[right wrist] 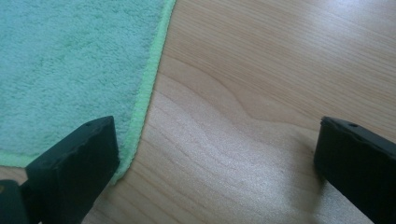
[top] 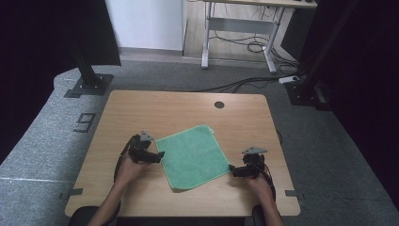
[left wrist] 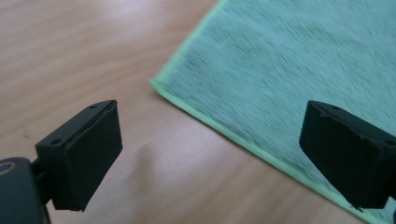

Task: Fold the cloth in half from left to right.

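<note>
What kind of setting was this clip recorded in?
Most likely a lab or office recording bay, not a home. A small wooden table stands on grey carpet between black frame posts, with a height-adjustable desk and loose cables behind. A green towel lies flat on it.

My forearms come in from the near edge, one hand on each tool. My left tongs (top: 160,157) sit low, jaws spread wide, pointing right. My right tongs (top: 232,169) sit low too, jaws spread wide, pointing left. Both hold nothing, and they are well apart.
</note>
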The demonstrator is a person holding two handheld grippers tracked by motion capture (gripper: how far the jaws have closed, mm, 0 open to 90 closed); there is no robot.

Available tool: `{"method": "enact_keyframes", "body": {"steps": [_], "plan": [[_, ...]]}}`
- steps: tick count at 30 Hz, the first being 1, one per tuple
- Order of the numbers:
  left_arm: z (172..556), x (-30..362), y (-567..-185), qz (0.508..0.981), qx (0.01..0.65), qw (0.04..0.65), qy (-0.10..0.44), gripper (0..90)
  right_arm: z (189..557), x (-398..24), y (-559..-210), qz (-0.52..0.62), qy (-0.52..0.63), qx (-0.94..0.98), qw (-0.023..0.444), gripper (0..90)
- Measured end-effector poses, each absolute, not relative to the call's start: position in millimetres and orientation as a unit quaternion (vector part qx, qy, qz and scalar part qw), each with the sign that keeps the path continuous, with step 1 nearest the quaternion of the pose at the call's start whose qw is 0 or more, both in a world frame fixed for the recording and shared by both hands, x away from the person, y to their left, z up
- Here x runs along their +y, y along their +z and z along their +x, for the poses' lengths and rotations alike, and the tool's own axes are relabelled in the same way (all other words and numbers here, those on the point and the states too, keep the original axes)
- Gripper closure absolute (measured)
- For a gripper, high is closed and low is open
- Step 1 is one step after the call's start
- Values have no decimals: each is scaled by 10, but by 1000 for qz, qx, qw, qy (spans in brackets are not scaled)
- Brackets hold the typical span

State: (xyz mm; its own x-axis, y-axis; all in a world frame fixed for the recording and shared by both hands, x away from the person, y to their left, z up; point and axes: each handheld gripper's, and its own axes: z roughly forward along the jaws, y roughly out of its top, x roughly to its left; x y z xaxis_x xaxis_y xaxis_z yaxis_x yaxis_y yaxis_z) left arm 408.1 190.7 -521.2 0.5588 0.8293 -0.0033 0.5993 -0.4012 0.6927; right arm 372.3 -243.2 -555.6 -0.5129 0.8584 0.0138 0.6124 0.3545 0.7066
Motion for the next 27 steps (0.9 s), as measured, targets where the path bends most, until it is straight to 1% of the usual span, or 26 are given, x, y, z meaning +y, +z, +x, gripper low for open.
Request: {"method": "enact_keyframes", "body": {"steps": [7, 14, 25, 27], "plan": [[4289, 1981, -5137, 804, 455, 335, 185, 138, 3715, -2433, -5566, 459, 339, 799, 186, 0], [4493, 1977, -5241, 800, 470, 319, 193, 139, 3712, -2436, -5570, 459, 341, 799, 187, 0], [4605, 1946, -5403, 801, 488, 285, 198, 139, 3712, -2435, -5570, 459, 342, 799, 187, 0], [4615, 1969, -5426, 796, 495, 291, 193, 115, 3712, -2436, -5570, 459, 342, 799, 187, 0]]}}
